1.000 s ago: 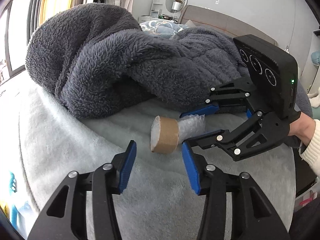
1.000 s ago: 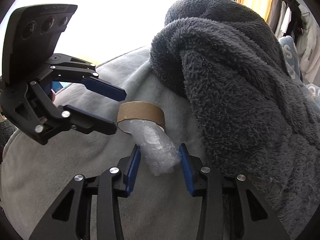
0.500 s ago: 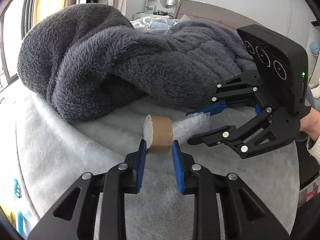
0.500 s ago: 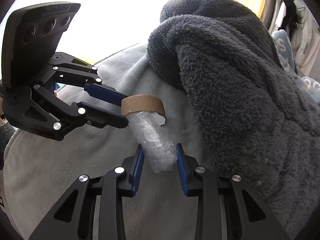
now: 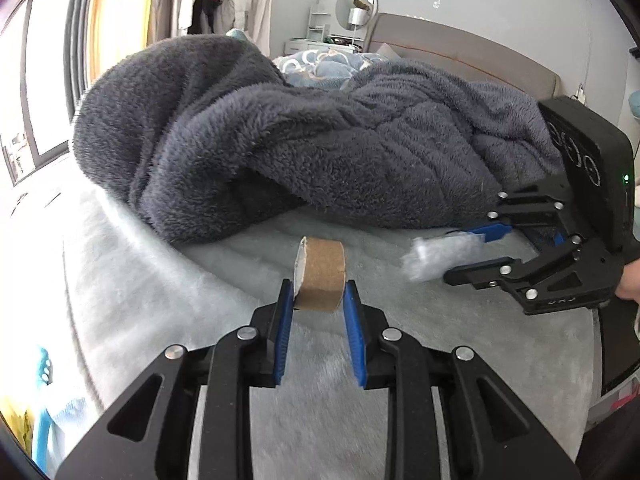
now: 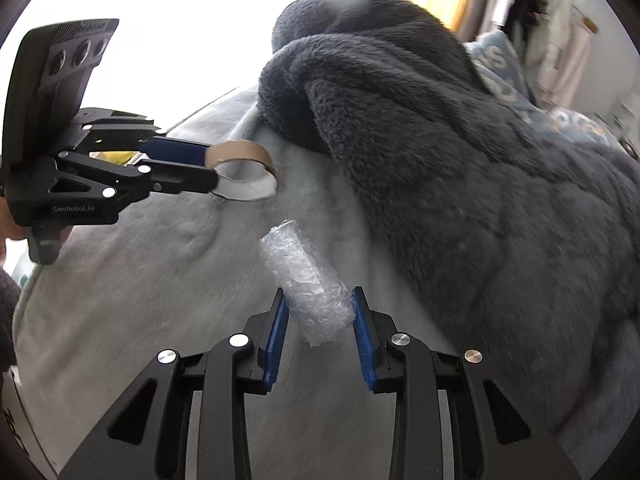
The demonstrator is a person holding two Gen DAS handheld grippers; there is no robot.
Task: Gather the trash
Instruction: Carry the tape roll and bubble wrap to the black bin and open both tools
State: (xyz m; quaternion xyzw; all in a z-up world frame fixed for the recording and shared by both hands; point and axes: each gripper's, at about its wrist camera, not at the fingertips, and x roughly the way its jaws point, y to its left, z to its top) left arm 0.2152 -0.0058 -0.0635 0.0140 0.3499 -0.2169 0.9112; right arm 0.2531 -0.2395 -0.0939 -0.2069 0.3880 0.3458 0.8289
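My left gripper (image 5: 316,294) is shut on a brown cardboard tape core (image 5: 322,276) and holds it just above the pale grey bed cover (image 5: 160,300). The core also shows in the right wrist view (image 6: 244,170), empty inside, with the left gripper (image 6: 210,168) closed on its rim. My right gripper (image 6: 318,308) is shut on a roll of clear bubble wrap (image 6: 308,280). In the left wrist view the bubble wrap (image 5: 438,256) sits in the right gripper (image 5: 474,250), apart from the core.
A thick dark grey fleece blanket (image 5: 300,144) is heaped across the bed behind both items and fills the right side of the right wrist view (image 6: 460,160). A bright window (image 6: 180,20) lies beyond. A headboard (image 5: 460,52) and a round mirror (image 5: 356,4) stand at the back.
My left gripper closed on the cardboard core. The bubble wrap came out of the core, and the two grippers moved apart, each with its own piece.
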